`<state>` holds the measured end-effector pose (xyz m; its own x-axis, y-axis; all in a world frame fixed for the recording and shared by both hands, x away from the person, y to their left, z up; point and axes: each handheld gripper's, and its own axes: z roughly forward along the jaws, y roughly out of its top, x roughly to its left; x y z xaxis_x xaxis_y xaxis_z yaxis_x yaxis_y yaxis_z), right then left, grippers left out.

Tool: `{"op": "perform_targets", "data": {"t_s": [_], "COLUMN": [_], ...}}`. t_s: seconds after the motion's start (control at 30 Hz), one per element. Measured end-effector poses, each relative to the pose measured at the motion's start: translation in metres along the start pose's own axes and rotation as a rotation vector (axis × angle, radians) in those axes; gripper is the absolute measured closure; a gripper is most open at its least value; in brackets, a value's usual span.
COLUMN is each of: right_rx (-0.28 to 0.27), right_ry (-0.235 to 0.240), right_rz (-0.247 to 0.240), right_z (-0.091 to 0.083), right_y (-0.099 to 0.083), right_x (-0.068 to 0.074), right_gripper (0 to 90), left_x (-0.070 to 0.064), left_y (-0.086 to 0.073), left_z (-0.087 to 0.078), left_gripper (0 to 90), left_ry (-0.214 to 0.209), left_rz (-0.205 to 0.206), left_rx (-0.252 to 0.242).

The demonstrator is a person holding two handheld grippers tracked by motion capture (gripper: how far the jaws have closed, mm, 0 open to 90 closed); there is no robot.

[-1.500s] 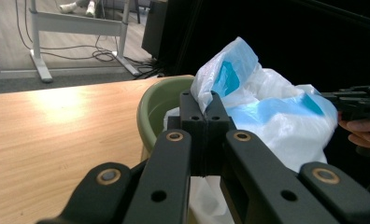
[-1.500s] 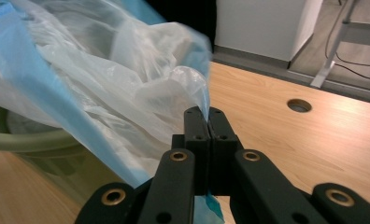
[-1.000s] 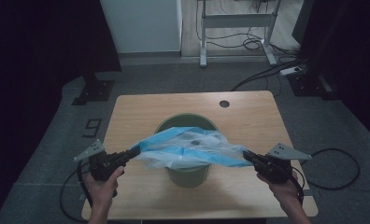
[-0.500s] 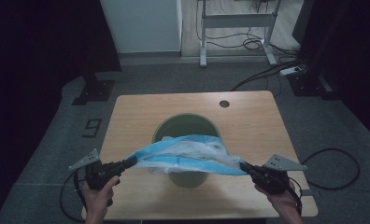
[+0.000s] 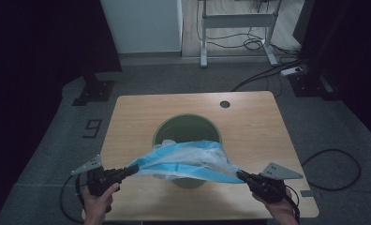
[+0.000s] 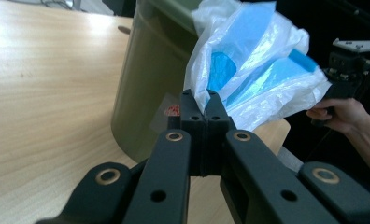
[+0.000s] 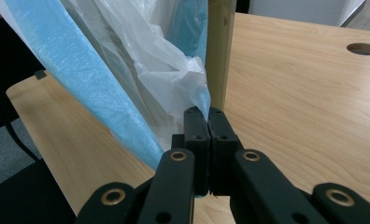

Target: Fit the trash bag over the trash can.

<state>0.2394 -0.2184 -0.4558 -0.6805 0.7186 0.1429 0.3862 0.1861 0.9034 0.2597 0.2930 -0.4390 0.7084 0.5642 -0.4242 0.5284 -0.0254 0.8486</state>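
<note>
Blue and white plastic, a thin bag, hangs stretched between your 2 grippers over the near rim of the green bin. At 8 o'clock from the bin, your left gripper has its jaws pinched shut on one edge of the bag; at 4 o'clock your right gripper is clamped on the opposite edge. The bag's long axis runs from 9 to 3 o'clock, across the wooden table, and the bin's open mouth lies toward 12 from that line. Both hands sit about equally near, so I judge the coming move to be both grippers travelling forward together.
</note>
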Motion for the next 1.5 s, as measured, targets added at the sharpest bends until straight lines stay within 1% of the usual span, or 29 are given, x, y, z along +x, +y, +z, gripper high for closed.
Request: {"op": "perform_targets", "data": {"t_s": [0.1,0.17,0.23,0.4,0.5,0.6,0.67,0.7,0.73,0.77,0.83,0.9,0.93,0.97,1.0,1.03,1.07,1.1,1.17,1.2,1.23,1.3,1.33,1.37,1.47,1.5], "right_rx": [0.01,0.014,0.026,0.036,0.046,0.05,0.048,0.048,0.048,0.051,0.048,0.042,0.039,0.036,0.033,0.028,0.018,0.009,-0.02,-0.028,-0.041,-0.055,-0.064,-0.072,-0.071,-0.071], "right_ry": [0.002,0.001,0.001,0.005,0.004,0.001,-0.001,-0.005,-0.005,-0.02,-0.034,-0.047,-0.056,-0.063,-0.071,-0.076,-0.073,-0.073,-0.069,-0.064,-0.062,-0.053,-0.05,-0.051,-0.044,-0.044], "right_rz": [-0.001,-0.003,-0.004,-0.009,-0.016,-0.013,-0.007,-0.006,-0.006,-0.007,-0.003,0.0,0.004,0.006,0.003,0.002,0.002,0.0,0.0,0.002,0.001,-0.002,-0.004,-0.007,-0.013,-0.013], "right_z": [0.003,0.004,0.008,0.011,0.013,0.014,0.015,0.015,0.015,0.017,0.018,0.02,0.021,0.022,0.022,0.022,0.022,0.021,0.017,0.015,0.013,0.01,0.009,0.008,0.007,0.007], "right_y": [-0.001,-0.001,0.0,-0.001,-0.003,-0.005,-0.004,-0.004,-0.004,-0.003,-0.002,-0.001,-0.001,0.0,0.001,0.002,0.004,0.006,0.012,0.014,0.017,0.022,0.025,0.028,0.032,0.032], "right_x": [0.0,0.0,-0.001,-0.003,-0.002,-0.001,-0.003,-0.003,-0.003,-0.005,-0.006,-0.007,-0.007,-0.008,-0.008,-0.007,-0.006,-0.006,-0.003,-0.003,-0.001,0.0,0.001,0.001,0.001,0.001], "right_gripper": [87.9,87.9,87.9,87.9,87.9,87.9,87.9,87.9,87.9,87.6,86.9,85.9,85.0,83.1,80.1,76.4,71.4,67.3,60.4,58.4,56.7,54.4,53.2,52.3,52.0,52.0], "left_x": [0.003,0.004,0.006,0.01,0.011,0.014,0.012,0.012,0.011,0.011,0.011,0.009,0.007,0.005,0.002,-0.004,-0.007,-0.013,-0.02,-0.025,-0.028,-0.033,-0.036,-0.037,-0.04,-0.04], "left_y": [-0.002,-0.002,-0.001,-0.002,-0.005,-0.006,-0.005,-0.005,-0.004,-0.003,-0.002,-0.001,0.0,0.001,0.002,0.005,0.007,0.012,0.019,0.023,0.025,0.032,0.036,0.038,0.045,0.045], "left_z": [0.005,0.007,0.01,0.011,0.011,0.01,0.01,0.01,0.012,0.014,0.018,0.021,0.023,0.023,0.022,0.019,0.016,0.013,0.009,0.007,0.006,0.007,0.009,0.009,0.017,0.017], "left_gripper": [90.0,90.0,90.0,90.0,90.0,90.0,90.0,90.0,90.0,90.0,90.0,89.2,86.9,81.6,72.7,64.6,56.5,49.8,37.3,34.7,32.9,31.4,30.6,30.1,29.3,28.7], "left_ry": [0.002,0.006,0.01,0.004,0.019,0.02,0.034,0.034,0.047,0.06,0.082,0.106,0.121,0.137,0.164,0.189,0.192,0.184,0.18,0.181,0.176,0.164,0.157,0.154,0.139,0.139], "left_rz": [-0.01,-0.008,-0.006,-0.007,-0.009,-0.018,-0.008,-0.008,0.0,0.0,0.001,0.018,0.027,0.036,0.051,0.074,0.084,0.1,0.132,0.152,0.162,0.188,0.202,0.207,0.228,0.228], "left_rx": [0.024,0.034,0.056,0.081,0.092,0.08,0.086,0.086,0.093,0.101,0.102,0.106,0.103,0.095,0.075,0.043,0.028,0.021,0.03,0.027,0.026,0.029,0.04,0.045,0.061,0.061]}}
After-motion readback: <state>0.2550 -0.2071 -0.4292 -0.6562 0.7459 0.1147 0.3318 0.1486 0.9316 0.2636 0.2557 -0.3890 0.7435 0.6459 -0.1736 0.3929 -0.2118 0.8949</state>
